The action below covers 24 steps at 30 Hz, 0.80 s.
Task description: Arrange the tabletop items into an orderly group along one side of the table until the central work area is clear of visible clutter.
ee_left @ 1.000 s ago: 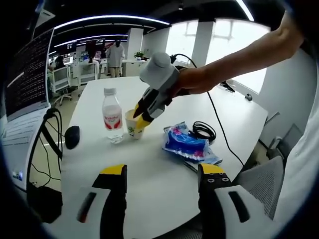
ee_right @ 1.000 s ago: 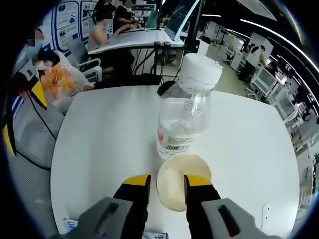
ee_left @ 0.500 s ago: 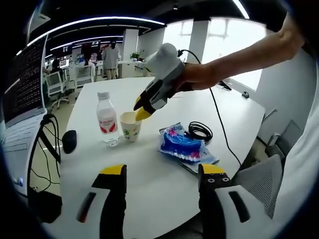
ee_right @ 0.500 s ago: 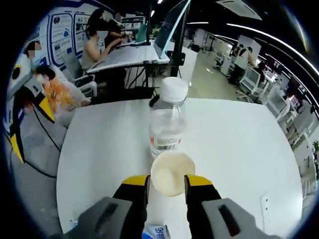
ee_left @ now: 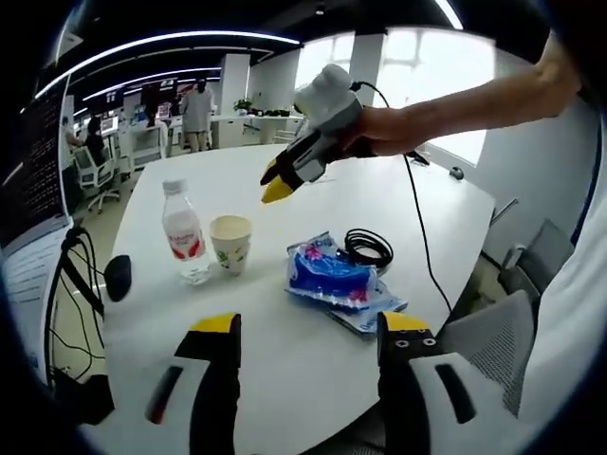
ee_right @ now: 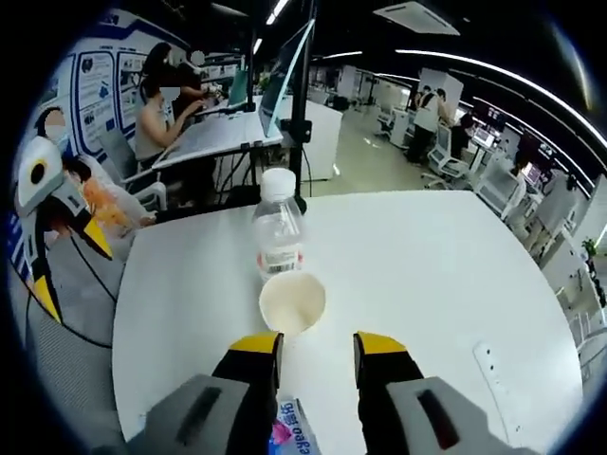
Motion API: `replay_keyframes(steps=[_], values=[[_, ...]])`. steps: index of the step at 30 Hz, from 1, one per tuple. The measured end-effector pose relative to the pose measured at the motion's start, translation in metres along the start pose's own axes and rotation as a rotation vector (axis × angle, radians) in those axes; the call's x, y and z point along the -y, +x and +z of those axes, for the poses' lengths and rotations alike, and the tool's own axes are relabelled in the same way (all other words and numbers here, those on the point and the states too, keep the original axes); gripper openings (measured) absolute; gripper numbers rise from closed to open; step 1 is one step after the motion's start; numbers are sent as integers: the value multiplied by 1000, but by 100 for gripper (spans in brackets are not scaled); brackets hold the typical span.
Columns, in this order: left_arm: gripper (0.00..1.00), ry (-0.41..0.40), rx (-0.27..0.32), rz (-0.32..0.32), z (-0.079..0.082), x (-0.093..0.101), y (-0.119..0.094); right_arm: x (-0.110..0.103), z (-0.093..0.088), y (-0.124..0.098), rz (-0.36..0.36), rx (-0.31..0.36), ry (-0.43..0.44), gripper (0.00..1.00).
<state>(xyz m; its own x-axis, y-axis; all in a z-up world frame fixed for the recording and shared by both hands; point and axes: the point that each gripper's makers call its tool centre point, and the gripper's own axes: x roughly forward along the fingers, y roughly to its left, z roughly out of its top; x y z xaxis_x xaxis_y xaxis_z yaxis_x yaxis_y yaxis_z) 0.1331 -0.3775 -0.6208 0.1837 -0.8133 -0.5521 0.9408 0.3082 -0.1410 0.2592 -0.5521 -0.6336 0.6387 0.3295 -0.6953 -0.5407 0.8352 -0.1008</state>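
A clear water bottle (ee_left: 185, 232) with a red label stands on the white table (ee_left: 285, 351), and a paper cup (ee_left: 230, 244) stands upright just to its right. A blue snack packet (ee_left: 327, 275) lies flat to the right of the cup. My left gripper (ee_left: 308, 327) hangs low over the near table edge, open, with nothing between its fingers. My right gripper (ee_left: 277, 185) hovers in the air above and behind the cup. In the right gripper view the right gripper (ee_right: 318, 343) is open over bare table, short of the cup (ee_right: 292, 301) and bottle (ee_right: 278, 237).
A coiled black cable (ee_left: 368, 248) lies beside the packet, with a lead trailing across the table. A black mouse (ee_left: 118, 277) sits near the left edge. A grey chair (ee_left: 493, 332) stands at the right. Monitors on a stand (ee_right: 294, 76) and seated people are beyond the table.
My right gripper has drawn back and risen away from the paper cup, which stays upright beside the bottle. The left gripper view has shifted slightly.
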Motion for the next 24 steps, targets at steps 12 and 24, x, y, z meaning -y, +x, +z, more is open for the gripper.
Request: replay_keyframes(steps=[12, 24], values=[[58, 22, -16, -53, 7, 21, 21, 26, -67, -59, -97, -7, 149, 30], [58, 36, -40, -84, 9, 37, 34, 16, -133, -106, -155, -22, 277, 31]])
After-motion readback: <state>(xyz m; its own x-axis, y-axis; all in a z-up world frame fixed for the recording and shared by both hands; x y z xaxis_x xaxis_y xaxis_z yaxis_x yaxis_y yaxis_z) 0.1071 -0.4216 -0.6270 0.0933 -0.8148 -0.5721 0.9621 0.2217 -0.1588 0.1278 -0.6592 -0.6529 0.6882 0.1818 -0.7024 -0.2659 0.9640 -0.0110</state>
